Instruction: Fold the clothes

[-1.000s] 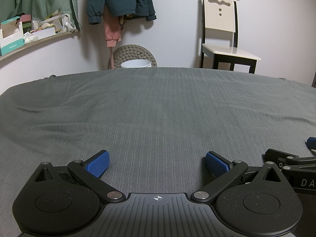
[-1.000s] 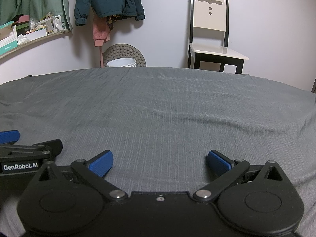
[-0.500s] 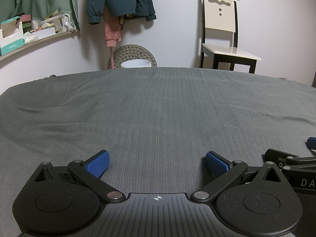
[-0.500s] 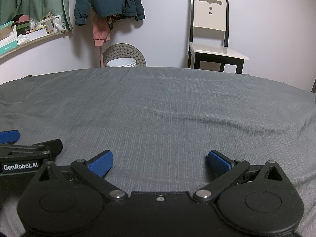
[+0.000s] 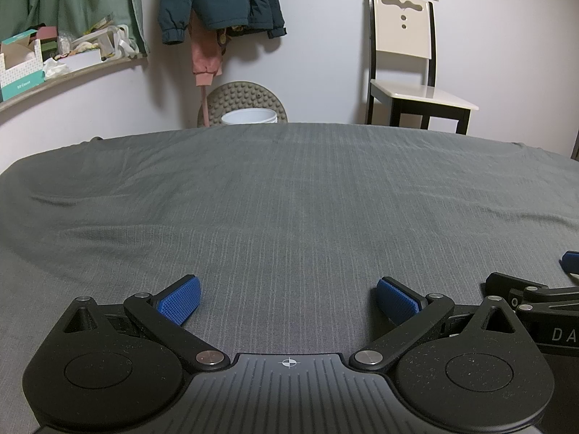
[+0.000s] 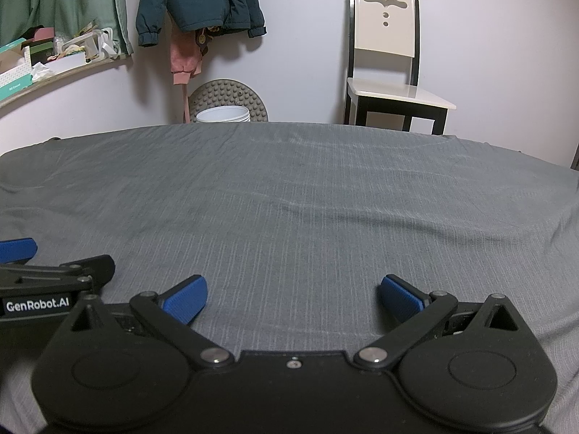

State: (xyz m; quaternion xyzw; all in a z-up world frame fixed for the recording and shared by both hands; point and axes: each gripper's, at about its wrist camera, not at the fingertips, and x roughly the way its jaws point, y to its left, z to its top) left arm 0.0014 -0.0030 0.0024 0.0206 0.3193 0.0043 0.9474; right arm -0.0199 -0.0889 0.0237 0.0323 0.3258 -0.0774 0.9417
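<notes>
My left gripper (image 5: 287,300) and right gripper (image 6: 292,298) sit wide and empty on the bare grey sheet (image 5: 289,199), so I must first find clothes.

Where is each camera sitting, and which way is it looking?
Left wrist: sits on the left gripper, low over the grey sheet, facing the wall; its own open fingers show, with the right gripper at the right edge.
Right wrist: sits on the right gripper, facing the same way; its open fingers show, with the left gripper at the left edge.
Both show: the chair, the hanging jacket and the white bucket.
</notes>
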